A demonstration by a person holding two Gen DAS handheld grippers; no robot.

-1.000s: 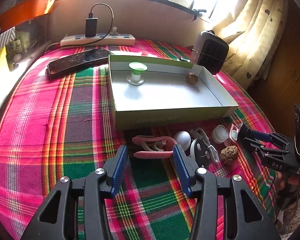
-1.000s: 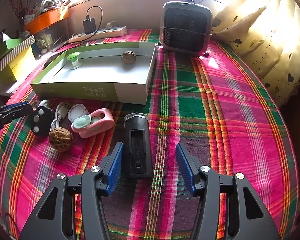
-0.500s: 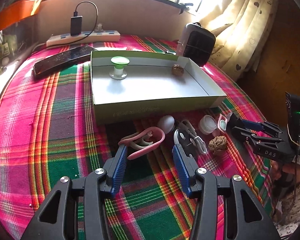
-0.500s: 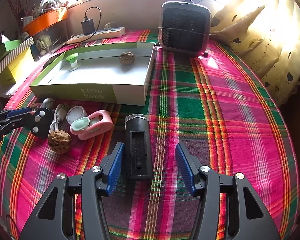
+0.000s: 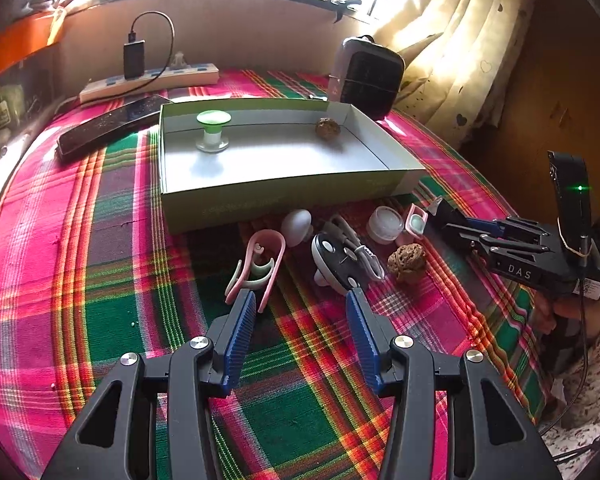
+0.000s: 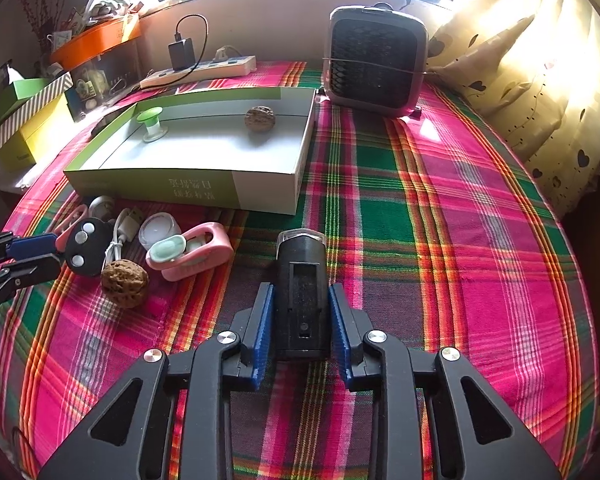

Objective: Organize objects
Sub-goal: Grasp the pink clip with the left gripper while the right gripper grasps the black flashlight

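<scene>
Right gripper (image 6: pixel 300 320) clamps black lamp (image 6: pixel 302 280), seemingly lens-end pointing away toward tray (image 6: pixel 260 196)

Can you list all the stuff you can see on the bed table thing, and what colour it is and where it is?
box: one, green and white, open, middle of the plaid cloth
walnuts: two, brown; one in the box, one in front of it
spool: one, green top, in the box
black device: one, between the right gripper's pads
pink case: one, pink and mint, before the box
small jar: one, white, beside the case
pink clip: one, ahead of the left gripper
black disc: one, with a white cable
white egg shape: one, near the box front
fan: one, grey, back
power strip: one, white, back
phone: one, black, left of the box
left gripper: black, blue pads, open
right gripper: just closed on the black device
</scene>
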